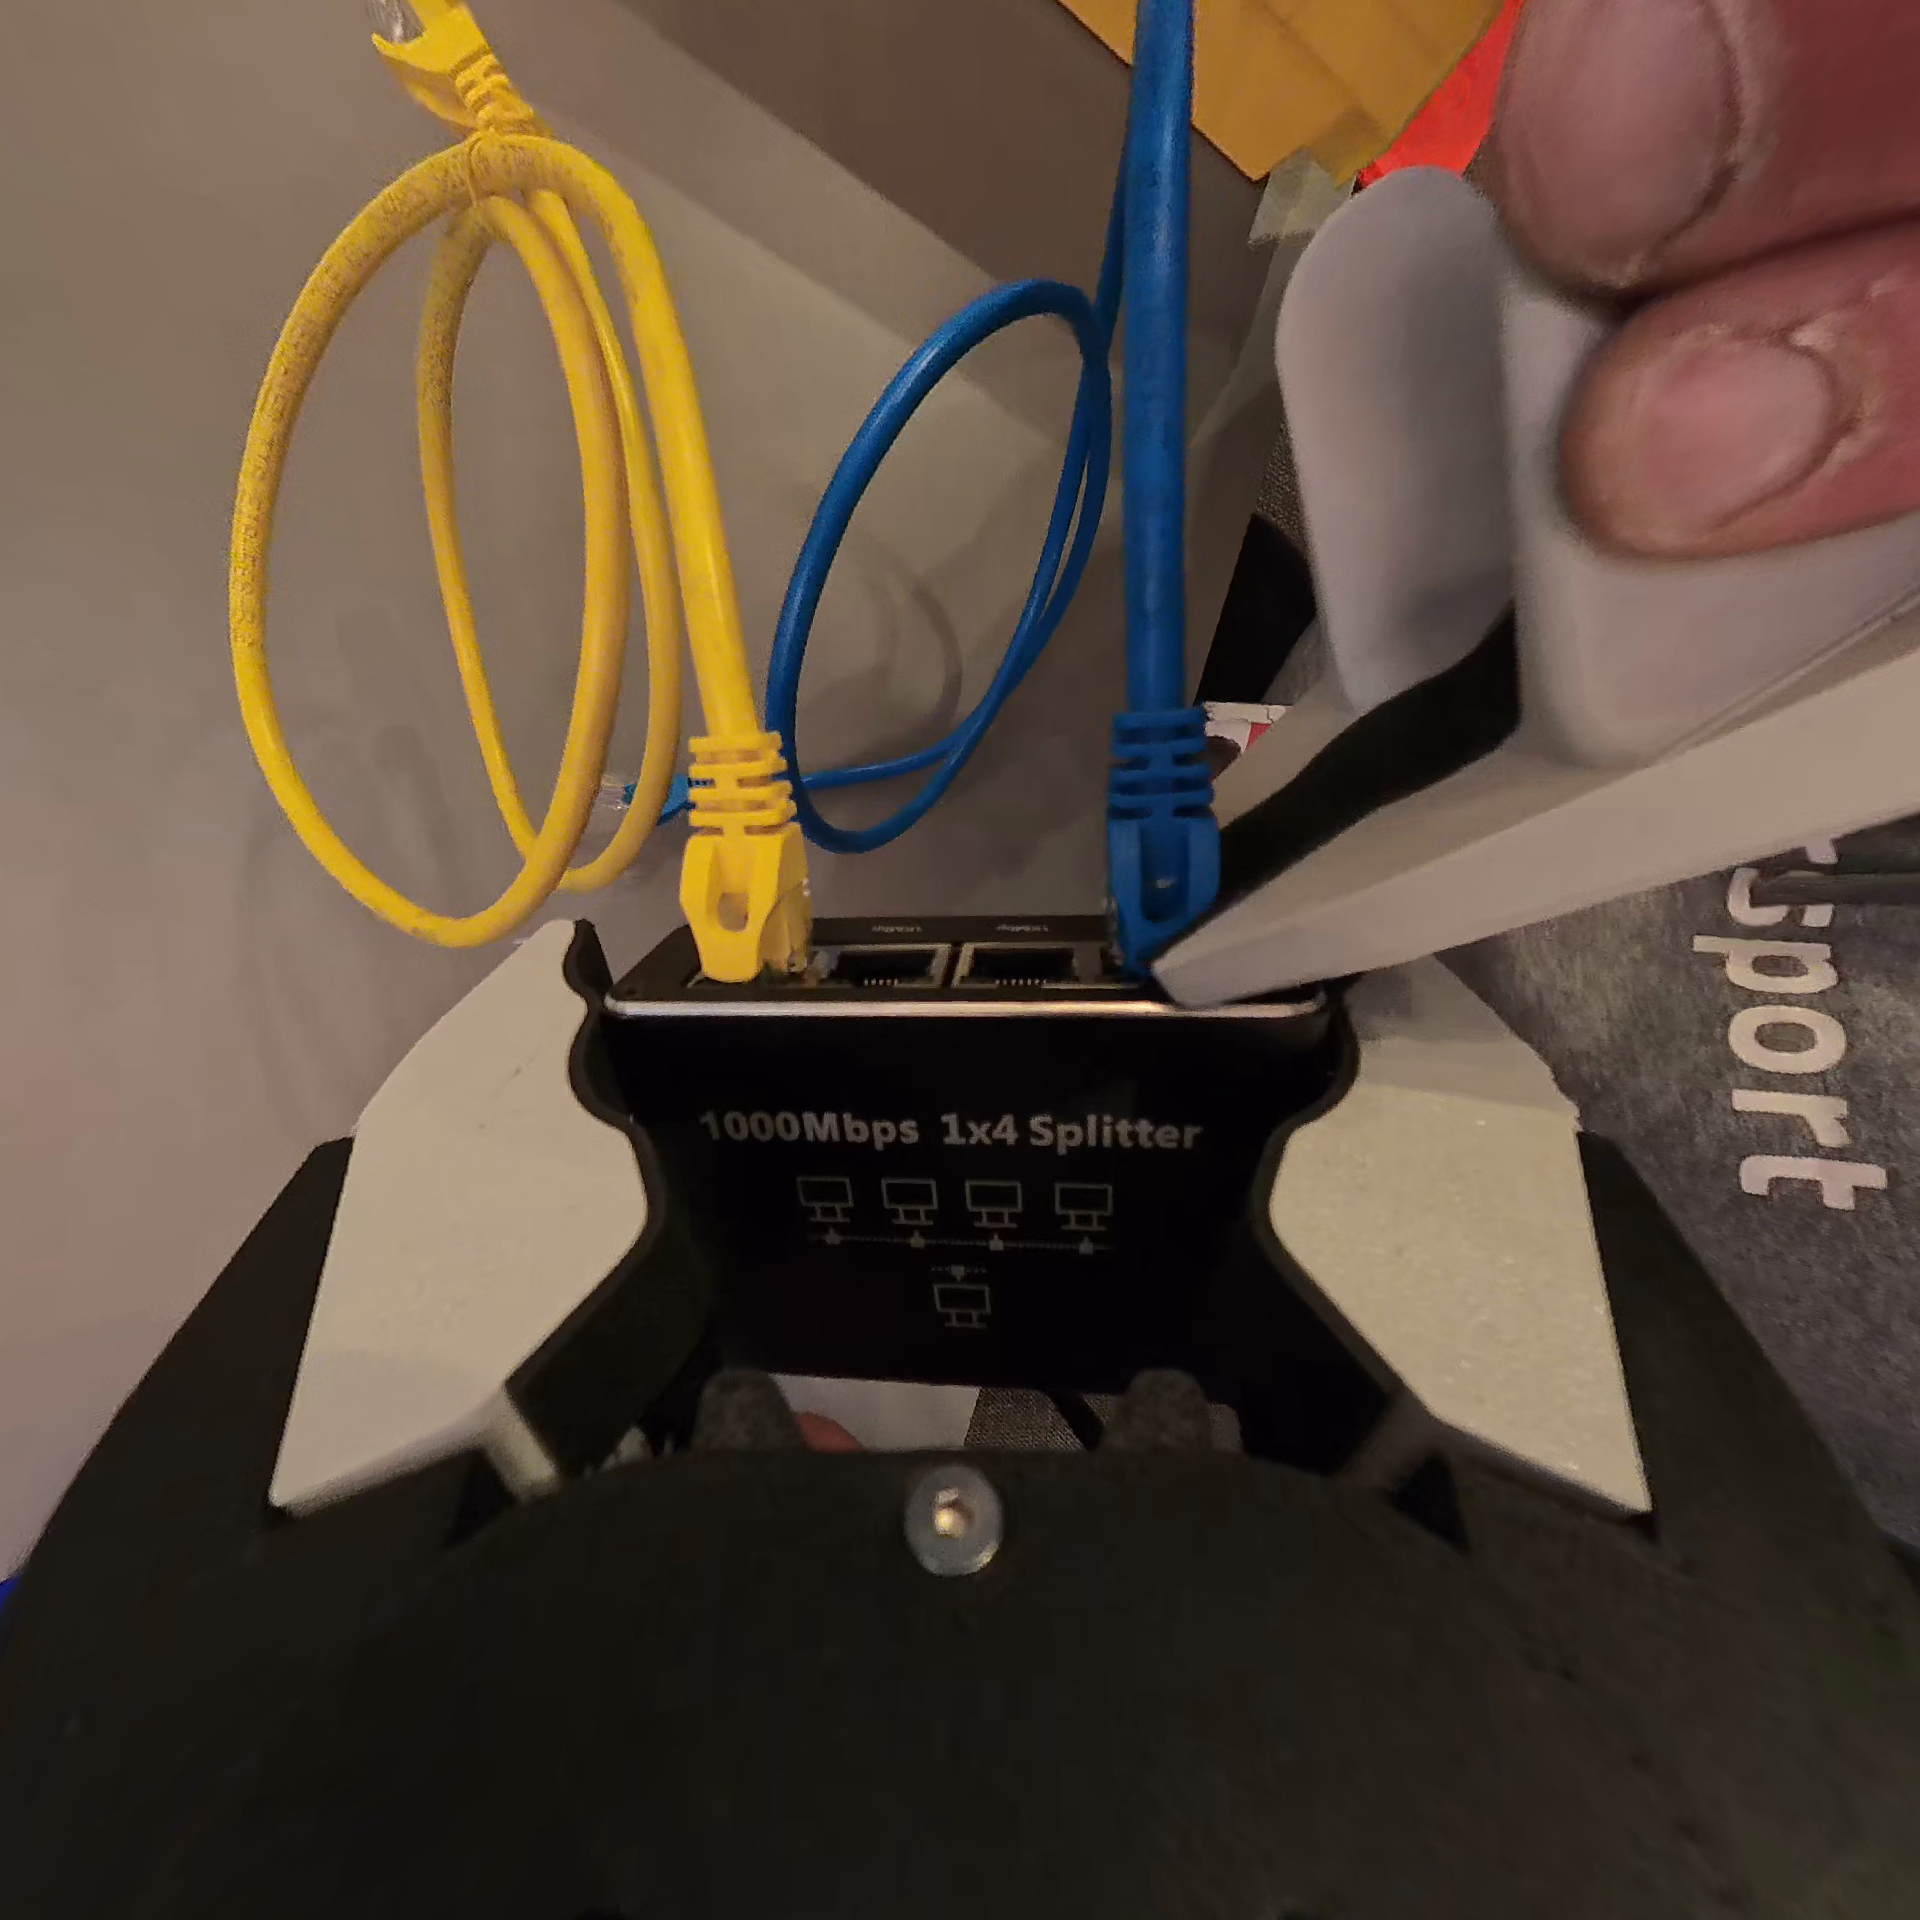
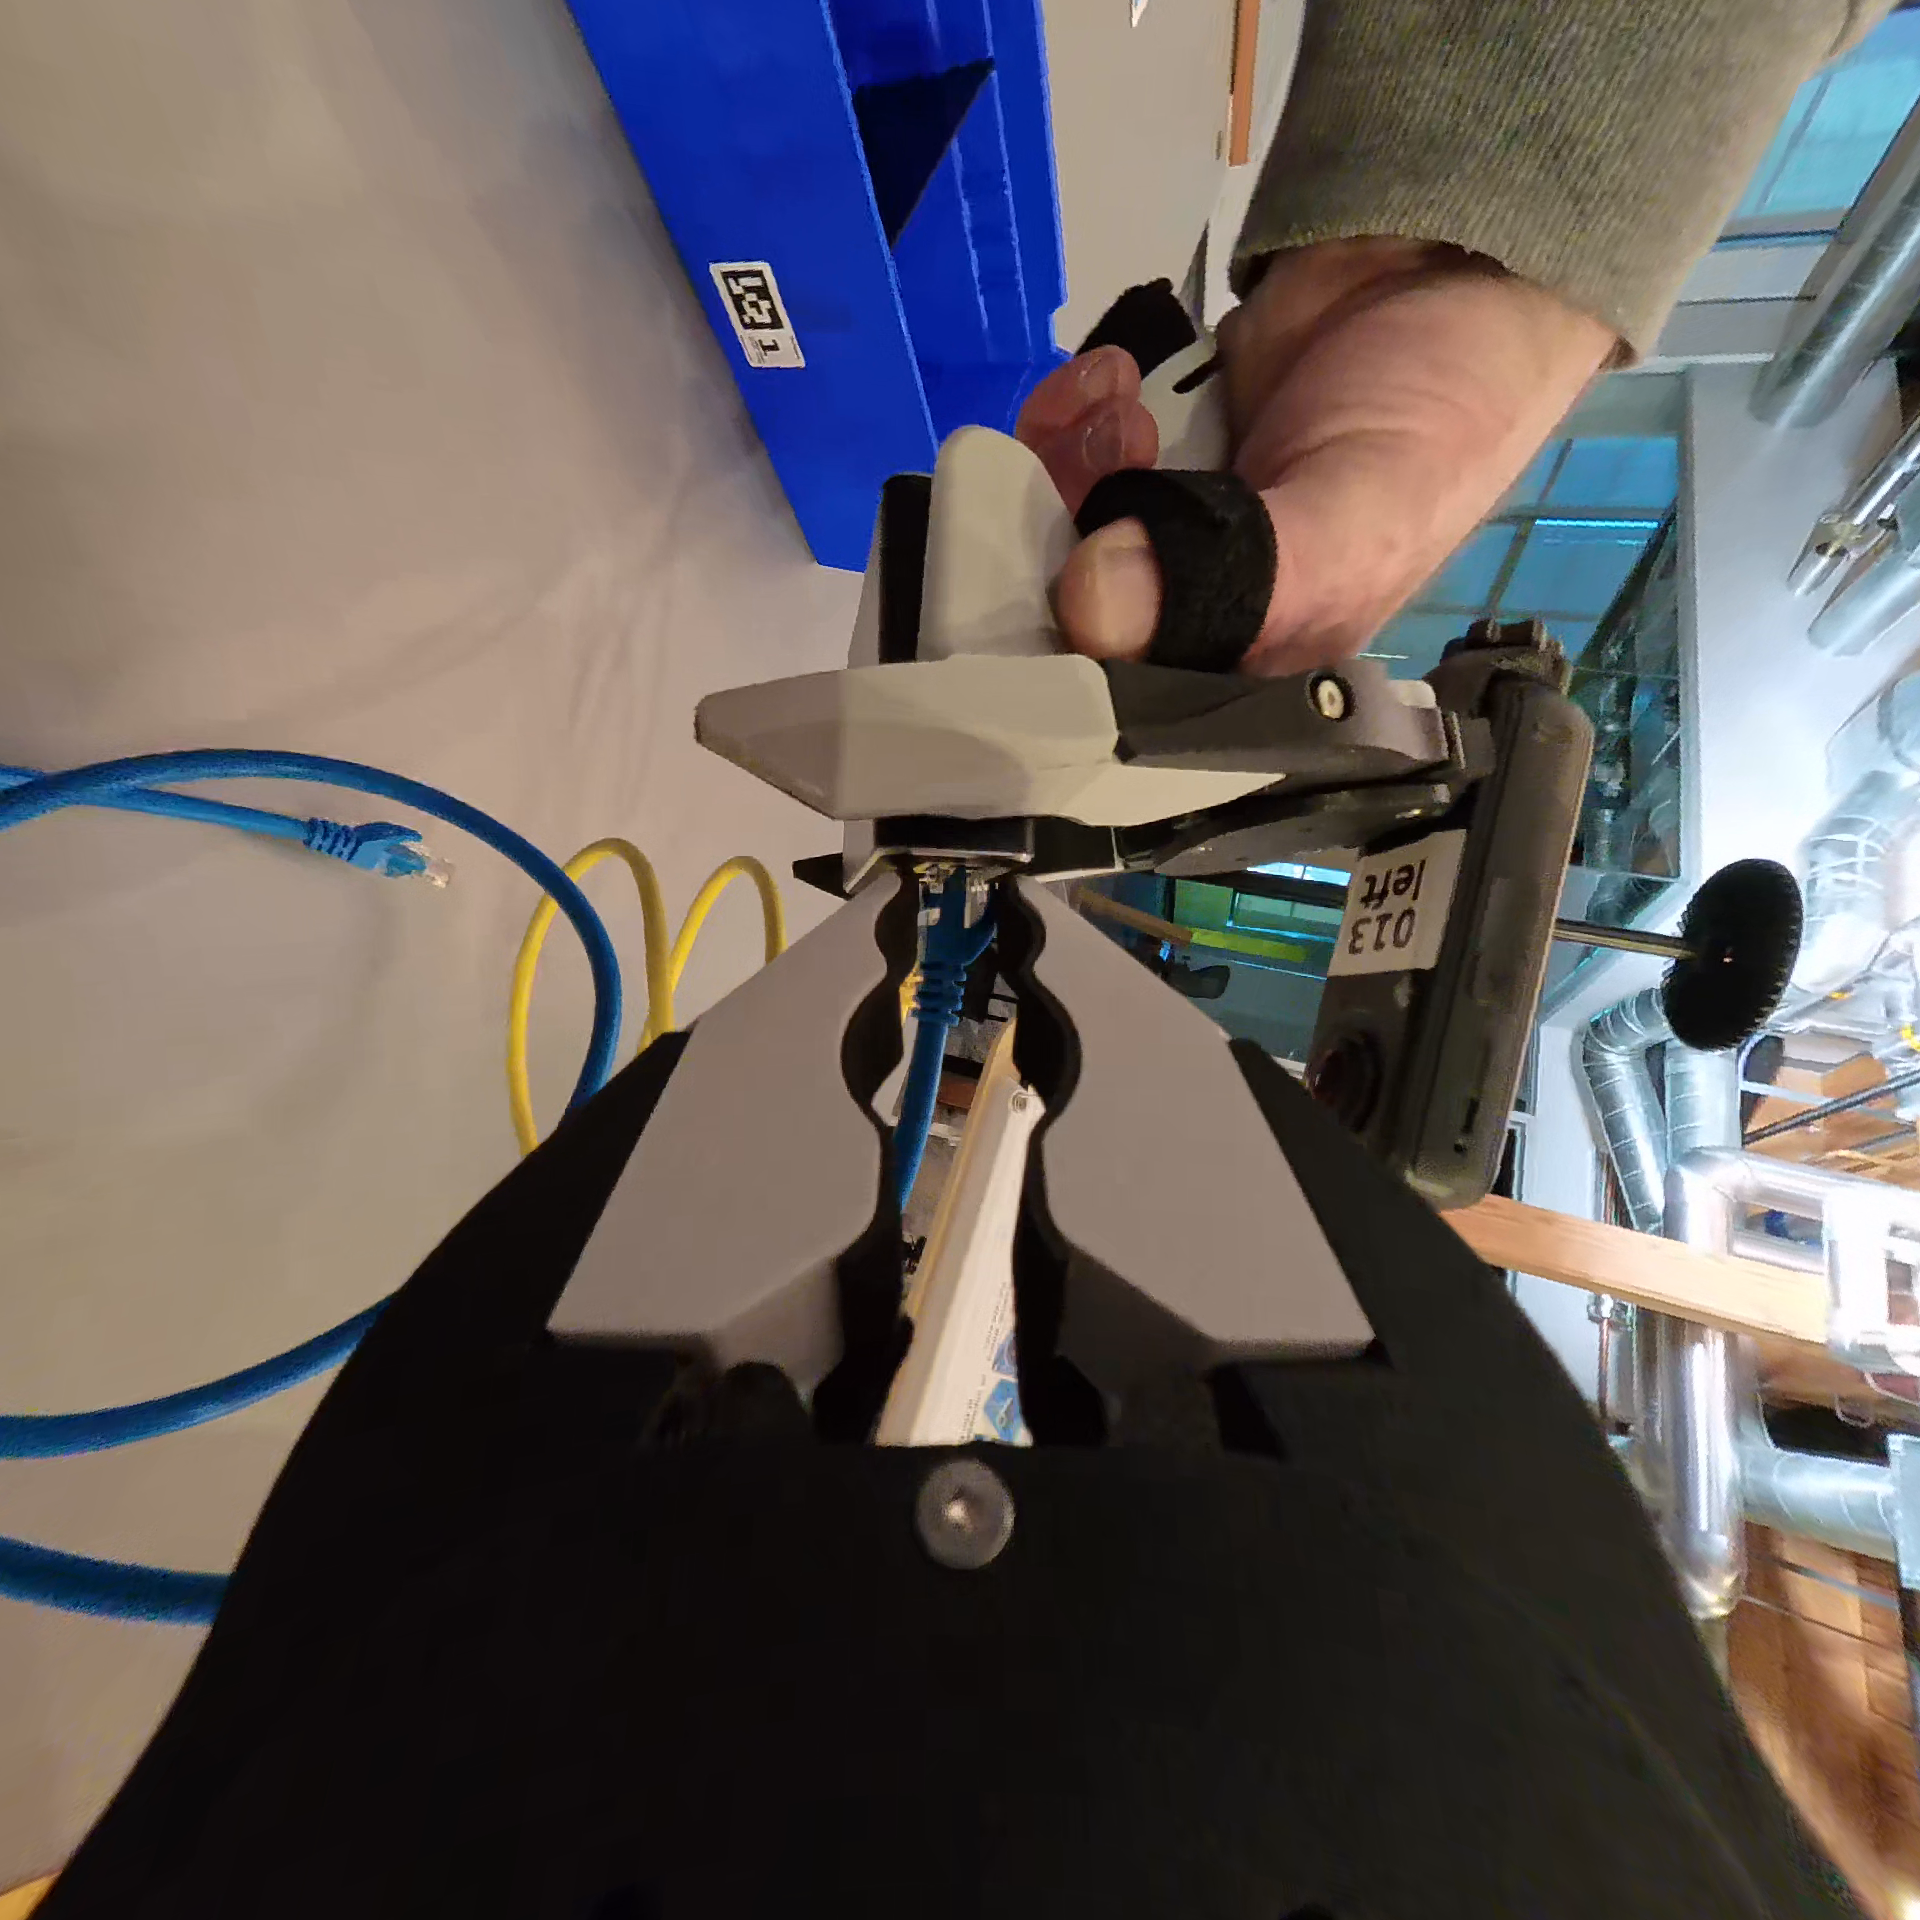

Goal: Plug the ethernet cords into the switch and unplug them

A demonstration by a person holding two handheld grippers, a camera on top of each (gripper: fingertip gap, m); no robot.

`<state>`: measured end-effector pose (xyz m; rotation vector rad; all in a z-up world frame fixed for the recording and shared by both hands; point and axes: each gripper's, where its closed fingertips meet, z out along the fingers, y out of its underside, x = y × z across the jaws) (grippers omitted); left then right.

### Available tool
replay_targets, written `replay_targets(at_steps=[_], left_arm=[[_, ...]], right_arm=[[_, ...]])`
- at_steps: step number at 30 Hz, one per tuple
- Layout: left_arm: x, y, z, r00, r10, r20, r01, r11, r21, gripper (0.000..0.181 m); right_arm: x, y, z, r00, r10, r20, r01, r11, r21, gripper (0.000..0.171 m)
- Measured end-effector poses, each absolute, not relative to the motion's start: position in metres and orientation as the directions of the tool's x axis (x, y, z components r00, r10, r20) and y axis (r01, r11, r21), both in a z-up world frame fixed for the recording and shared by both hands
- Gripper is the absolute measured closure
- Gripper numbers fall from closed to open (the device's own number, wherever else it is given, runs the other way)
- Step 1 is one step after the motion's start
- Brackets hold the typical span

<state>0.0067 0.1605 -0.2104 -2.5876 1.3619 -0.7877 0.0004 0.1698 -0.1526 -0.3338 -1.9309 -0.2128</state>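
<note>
Clamping the black switch (image 1: 956,1174) between its two fingers, our left gripper (image 1: 961,997) has its jaws pressed against the switch's sides, so the box sits between them with its row of ports facing away from the camera. At the switch's leftmost port we see the yellow cord (image 1: 740,894) plugged in, its slack looping over the grey table (image 1: 125,520) left of the switch. Next along, the two middle ports (image 1: 951,966) stand open. At the switch's rightmost port the blue cord (image 1: 1158,852) is seated, and our right gripper (image 2: 951,914) closes around its plug: in the right wrist view the jaws pinch the blue connector just below the switch. A fingertip (image 1: 1236,935) of that gripper touches the switch's right end in the left wrist view. Left of the switch, a loose blue plug (image 2: 390,847) lies on the table, and a blue bin (image 2: 831,208) stands farther off.
</note>
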Motion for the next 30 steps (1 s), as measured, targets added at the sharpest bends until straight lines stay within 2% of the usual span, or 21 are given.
replay_targets(at_steps=[3,10,17,24,30], left_arm=[[0.006,0.160,-0.211,0.459,-0.802,0.383,-0.748,-0.582,-0.321,0.056],[0.009,0.161,-0.210,0.458,-0.807,0.372,-0.751,-0.575,-0.324,0.056],[0.012,0.161,-0.214,0.447,-0.813,0.373,-0.759,-0.565,-0.324,0.056],[0.014,0.167,-0.209,0.455,-0.806,0.378,-0.732,-0.581,-0.356,0.056],[0.016,0.163,-0.218,0.458,-0.797,0.393,-0.734,-0.589,-0.340,0.056]], right_arm=[[0.000,0.170,-0.153,-0.370,0.104,0.923,0.323,0.946,0.023,0.160],[0.003,0.172,-0.154,-0.407,0.145,0.902,0.350,0.937,0.008,0.163],[0.007,0.172,-0.160,-0.515,0.146,0.844,0.361,0.931,0.060,0.164],[0.008,0.177,-0.155,-0.461,0.214,0.861,0.405,0.914,-0.011,0.164],[0.010,0.174,-0.164,-0.450,0.211,0.868,0.440,0.898,0.009,0.164]])
